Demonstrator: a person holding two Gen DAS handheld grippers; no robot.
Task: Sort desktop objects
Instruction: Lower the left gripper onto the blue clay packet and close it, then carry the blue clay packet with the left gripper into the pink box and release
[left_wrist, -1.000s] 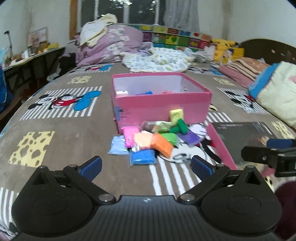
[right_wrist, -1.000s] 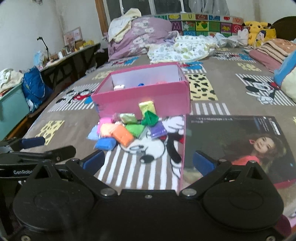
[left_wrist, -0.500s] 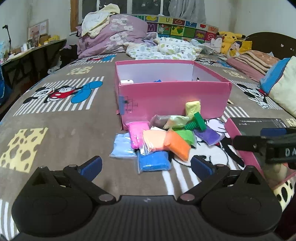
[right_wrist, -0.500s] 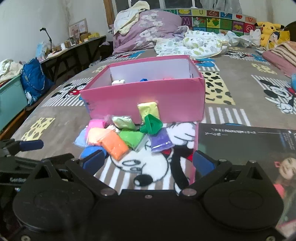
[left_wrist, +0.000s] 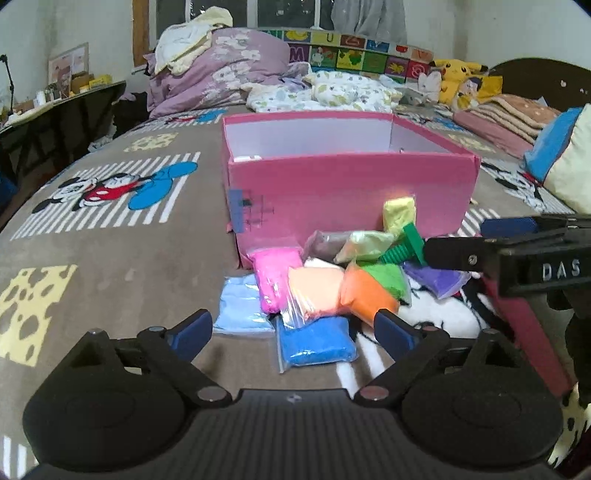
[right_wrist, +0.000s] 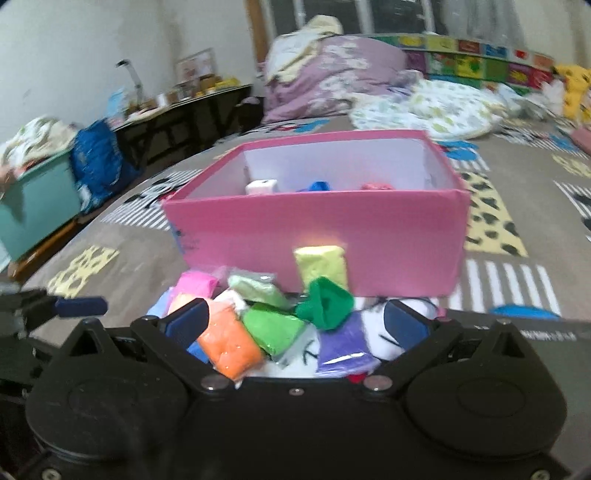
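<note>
A pink box stands on the bed, also in the right wrist view, with a few small items inside. In front of it lies a pile of coloured clay bags: blue, orange, pink, purple, green, and a green plastic tool. My left gripper is open, empty, just before the blue bag. My right gripper is open, empty, over the orange, green and purple bags; it shows in the left wrist view.
A magazine lies right of the pile on the patterned bed cover. Heaped bedding and pillows lie behind and to the right. A desk and a teal bin stand at the left.
Both grippers have moved forward towards the pile and the box. The right gripper now hovers over the bags. Both stay open.
</note>
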